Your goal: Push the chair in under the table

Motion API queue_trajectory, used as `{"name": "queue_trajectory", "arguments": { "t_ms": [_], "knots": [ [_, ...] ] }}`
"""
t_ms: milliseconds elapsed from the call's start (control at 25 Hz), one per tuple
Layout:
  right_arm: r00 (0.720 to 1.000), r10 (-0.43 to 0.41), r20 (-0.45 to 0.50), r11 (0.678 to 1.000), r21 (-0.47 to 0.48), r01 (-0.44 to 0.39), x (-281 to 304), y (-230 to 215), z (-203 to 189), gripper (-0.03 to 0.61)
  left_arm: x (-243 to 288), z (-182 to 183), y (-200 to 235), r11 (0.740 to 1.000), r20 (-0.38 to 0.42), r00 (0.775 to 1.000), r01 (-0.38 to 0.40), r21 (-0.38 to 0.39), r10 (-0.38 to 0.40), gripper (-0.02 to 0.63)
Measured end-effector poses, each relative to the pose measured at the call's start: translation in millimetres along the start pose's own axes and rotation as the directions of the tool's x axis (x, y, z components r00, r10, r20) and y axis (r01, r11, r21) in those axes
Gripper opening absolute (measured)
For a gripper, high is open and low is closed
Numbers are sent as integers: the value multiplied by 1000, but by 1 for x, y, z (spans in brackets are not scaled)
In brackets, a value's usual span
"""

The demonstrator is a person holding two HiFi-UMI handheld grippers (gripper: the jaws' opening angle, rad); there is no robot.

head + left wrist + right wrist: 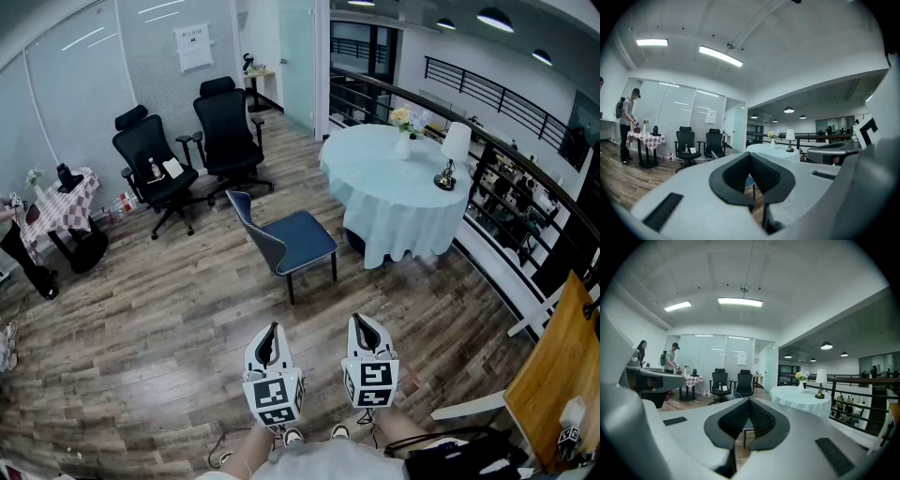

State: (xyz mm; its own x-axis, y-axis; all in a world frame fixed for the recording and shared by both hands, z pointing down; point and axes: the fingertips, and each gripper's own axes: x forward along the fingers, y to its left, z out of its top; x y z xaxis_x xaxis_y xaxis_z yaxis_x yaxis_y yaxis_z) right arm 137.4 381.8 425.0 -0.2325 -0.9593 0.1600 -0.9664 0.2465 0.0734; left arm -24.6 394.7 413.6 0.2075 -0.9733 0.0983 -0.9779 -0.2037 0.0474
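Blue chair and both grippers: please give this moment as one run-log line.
blue chair: apart from round table, not pushed in | left gripper: shut, empty | right gripper: shut, empty | chair contact: none

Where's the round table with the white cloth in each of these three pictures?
Head view: the round table sits upper right of centre.
Left gripper view: round table small, just right of centre.
Right gripper view: round table right of centre, mid-height.
Shared landmark: the black office chairs, left of it everywhere.
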Motion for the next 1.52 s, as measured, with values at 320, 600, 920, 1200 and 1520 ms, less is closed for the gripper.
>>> {"name": "queue_trajectory", "arguments": {
  "t_ms": [320, 600, 920, 1200, 1520],
  "knots": [
    [1000, -8, -11, 1000, 5, 8, 14, 18, -1, 17, 8, -3, 22, 1000, -14, 1000, 12, 2, -12, 3],
    [998, -54, -11, 997, 47, 54, 34, 35, -1, 17, 13, -6, 56, 999, -36, 999, 36, 26, -35, 3],
    [987, -119, -110, 987, 97, 130, 45, 28, -36, 17, 34, -27, 73, 997, -89, 994, 71, 22, -69, 3],
    [985, -120, -121, 988, 85, 131, 84, 15, -35, 17, 76, -30, 80, 997, -95, 993, 71, 4, -71, 3],
    [989, -77, -126, 994, 66, 85, 150, -20, -19, 17, 138, -20, 92, 1000, -107, 994, 7, -2, -7, 3]
  ]
}}
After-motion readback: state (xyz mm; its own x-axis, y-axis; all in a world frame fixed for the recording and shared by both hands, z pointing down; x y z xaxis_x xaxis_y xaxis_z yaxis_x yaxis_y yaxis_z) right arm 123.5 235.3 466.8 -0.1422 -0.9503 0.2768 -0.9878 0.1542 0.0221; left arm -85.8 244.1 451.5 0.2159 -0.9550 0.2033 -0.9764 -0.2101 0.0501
